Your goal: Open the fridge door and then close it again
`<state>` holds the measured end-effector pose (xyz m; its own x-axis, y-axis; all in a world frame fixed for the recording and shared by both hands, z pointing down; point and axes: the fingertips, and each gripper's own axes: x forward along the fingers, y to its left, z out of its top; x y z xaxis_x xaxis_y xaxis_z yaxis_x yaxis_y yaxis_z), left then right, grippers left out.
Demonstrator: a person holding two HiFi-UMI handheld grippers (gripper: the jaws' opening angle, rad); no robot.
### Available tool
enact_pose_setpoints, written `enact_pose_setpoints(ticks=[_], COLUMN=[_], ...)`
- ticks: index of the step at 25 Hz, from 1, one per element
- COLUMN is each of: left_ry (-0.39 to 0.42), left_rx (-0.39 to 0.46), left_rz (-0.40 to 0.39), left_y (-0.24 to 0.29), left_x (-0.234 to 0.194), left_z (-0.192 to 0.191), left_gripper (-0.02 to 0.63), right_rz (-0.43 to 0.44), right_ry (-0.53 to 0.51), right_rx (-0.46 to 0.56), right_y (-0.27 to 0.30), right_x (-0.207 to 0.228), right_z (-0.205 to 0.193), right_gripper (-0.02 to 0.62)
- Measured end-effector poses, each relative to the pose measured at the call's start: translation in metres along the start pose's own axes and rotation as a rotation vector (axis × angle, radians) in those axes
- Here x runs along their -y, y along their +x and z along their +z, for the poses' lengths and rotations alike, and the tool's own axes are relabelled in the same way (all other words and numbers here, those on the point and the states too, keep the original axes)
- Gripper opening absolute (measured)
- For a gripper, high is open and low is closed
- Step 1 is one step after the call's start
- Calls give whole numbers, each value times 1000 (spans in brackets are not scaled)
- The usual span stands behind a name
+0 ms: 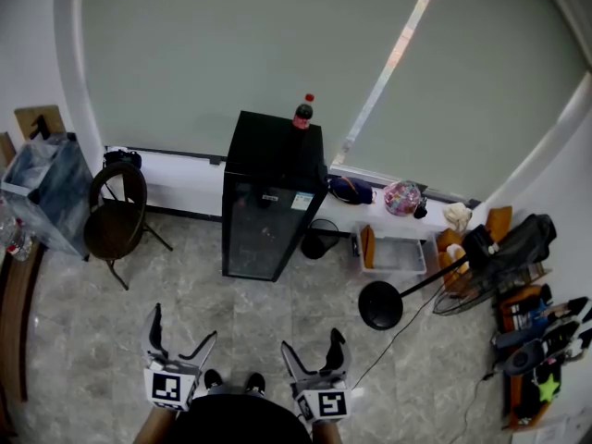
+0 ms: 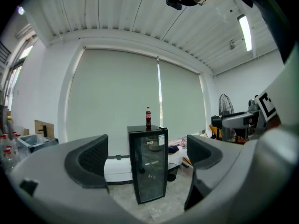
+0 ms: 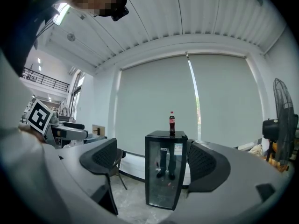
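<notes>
Grey blind (image 1: pixel 231 54) behind shut fridge (image 1: pixel 264 225) — right gripper view alone mirrors legs (image 3: pixel 164 164) — left tool (image 1: pixel 183 325) and right tool (image 1: pixel 312 340) gape empty.

Glass on the fridge (image 1: pixel 264 225) is so dark I can't tell what's inside, and the sticker (image 1: pixel 302 201) on its door is way too small to read. Same with the label on the bottle (image 1: pixel 302 114) on top. The pile of gear (image 1: pixel 544 340) on the right is cut off, just a jumble.
</notes>
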<state>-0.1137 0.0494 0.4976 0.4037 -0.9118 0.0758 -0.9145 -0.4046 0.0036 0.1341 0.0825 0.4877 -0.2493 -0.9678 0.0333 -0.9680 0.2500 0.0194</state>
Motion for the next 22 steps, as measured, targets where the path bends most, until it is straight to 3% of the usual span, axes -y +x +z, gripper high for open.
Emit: enact_pose_setpoints(ticks=[22], left_ry=[-4], left_rx=[-25], left_rz=[-75], left_y=[-15], left_x=[-54], left_z=[-8], left_gripper=[509], right_rz=[-34], right_ry=[17], right_rx=[-14], right_y=[17], right_x=[-66], right_z=[-3], right_gripper=[457])
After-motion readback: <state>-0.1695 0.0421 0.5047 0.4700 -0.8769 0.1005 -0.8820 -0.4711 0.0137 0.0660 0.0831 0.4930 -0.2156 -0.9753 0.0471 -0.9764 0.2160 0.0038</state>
